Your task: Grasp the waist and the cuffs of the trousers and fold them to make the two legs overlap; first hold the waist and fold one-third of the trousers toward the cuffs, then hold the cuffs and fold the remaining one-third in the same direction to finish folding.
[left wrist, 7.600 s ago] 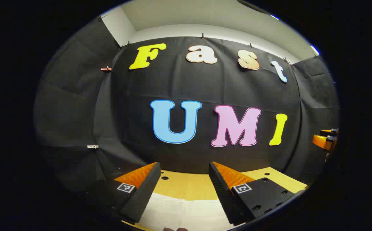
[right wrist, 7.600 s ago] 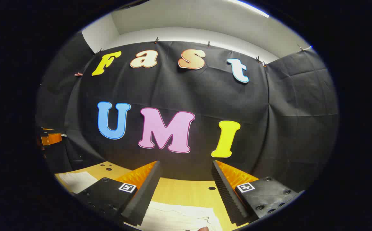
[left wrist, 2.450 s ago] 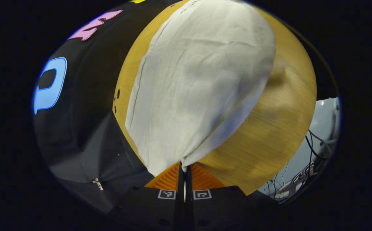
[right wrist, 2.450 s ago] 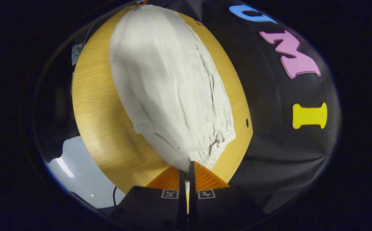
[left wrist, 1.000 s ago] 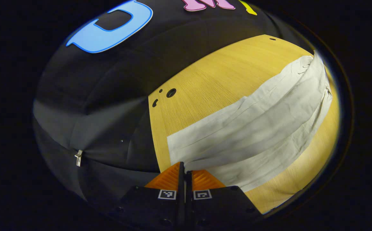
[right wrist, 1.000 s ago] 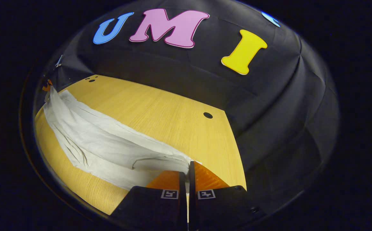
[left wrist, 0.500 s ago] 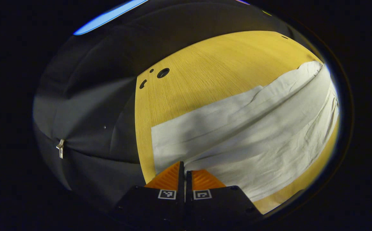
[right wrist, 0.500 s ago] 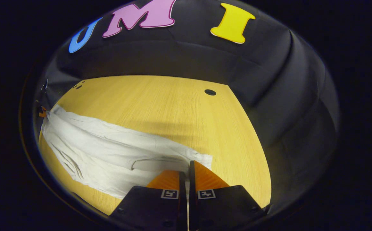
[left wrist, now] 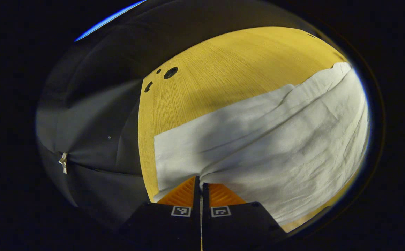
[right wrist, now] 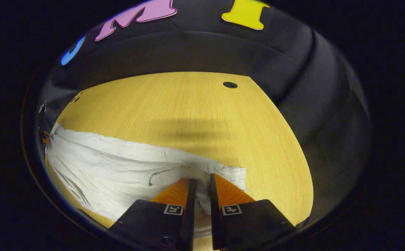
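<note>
The white trousers (left wrist: 275, 139) lie lengthwise on the wooden table (left wrist: 230, 66), one leg folded over the other. My left gripper (left wrist: 199, 177) is shut on the cuff end, low over the table. In the right gripper view the trousers (right wrist: 118, 167) stretch away to the left, and the gathered waistband (right wrist: 232, 172) rests on the table (right wrist: 188, 104). My right gripper (right wrist: 200, 179) stands at the waist with its fingers a little apart. White cloth lies in the narrow gap between them.
Black cloth walls close in the table's far and side edges. Small round holes (left wrist: 170, 72) mark the table's left corner, and another hole (right wrist: 230, 84) sits near the far right corner. Bare wood lies beyond the trousers.
Both grippers have come down and laid the trousers flat on the table. The right gripper's fingers, shut on the waist half a second ago, have parted slightly. The left stays shut.
</note>
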